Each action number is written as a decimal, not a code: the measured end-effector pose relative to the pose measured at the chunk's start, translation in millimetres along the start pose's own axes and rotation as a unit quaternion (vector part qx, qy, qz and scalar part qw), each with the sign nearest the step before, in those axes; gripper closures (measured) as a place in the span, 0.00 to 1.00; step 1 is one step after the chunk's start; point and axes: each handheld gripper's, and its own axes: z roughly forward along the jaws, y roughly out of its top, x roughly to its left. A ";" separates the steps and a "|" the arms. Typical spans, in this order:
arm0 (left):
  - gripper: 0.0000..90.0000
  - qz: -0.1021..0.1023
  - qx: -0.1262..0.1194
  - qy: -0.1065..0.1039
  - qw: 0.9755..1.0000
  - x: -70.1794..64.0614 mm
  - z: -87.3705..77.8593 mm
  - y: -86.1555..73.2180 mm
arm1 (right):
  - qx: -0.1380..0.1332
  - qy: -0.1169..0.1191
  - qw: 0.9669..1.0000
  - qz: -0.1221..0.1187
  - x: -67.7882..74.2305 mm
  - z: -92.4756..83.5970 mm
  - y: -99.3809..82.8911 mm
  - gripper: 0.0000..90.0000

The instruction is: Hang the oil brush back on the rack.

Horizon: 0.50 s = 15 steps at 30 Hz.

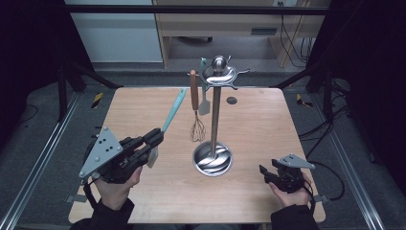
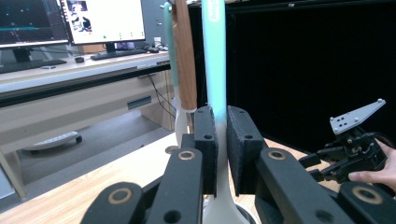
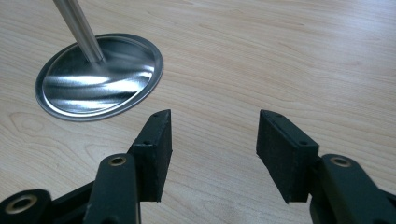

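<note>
One metal rack (image 1: pixel 213 120) stands on the tabletop (image 1: pixel 258 124), a little right of its middle: a single upright pole on a round shiny base, topped by a ball and a ring of hooks. Two utensils hang from the hooks on its left side: one whisk (image 1: pixel 196 108) with a brown wooden handle and a dark wire head, and one small pale spatula (image 1: pixel 204 103) just right of it with a teal handle. A third utensil, a turquoise-handled spatula (image 1: pixel 171 115), is off the rack, so there are three utensils in all. There are two grippers, one in each hand.

The turquoise-handled spatula has a long slim handle that fades to a whitish neck and a pale flat blade. It slants over the left part of the tabletop, handle pointing far and right towards the rack, blade near the hand.

The left gripper (image 2: pixel 221 140) is clenched on this spatula, its two pads pressing the handle low down, just above the pale neck. The right gripper (image 3: pixel 212 154) rests at the near right, its jaws spread wide with nothing between them, over bare wood just right of the rack's base.
</note>
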 end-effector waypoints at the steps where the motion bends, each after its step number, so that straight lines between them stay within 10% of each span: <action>1: 0.92 0.002 0.000 -0.001 1.000 -1.0 1.1 1.0 | -0.001 -0.003 1.000 -0.003 -0.3 0.4 -0.2 0.51; 15: 0.92 0.012 -0.002 -0.012 1.000 -11.1 11.5 11.5 | -0.001 0.000 1.000 -0.002 -0.4 0.0 0.1 0.51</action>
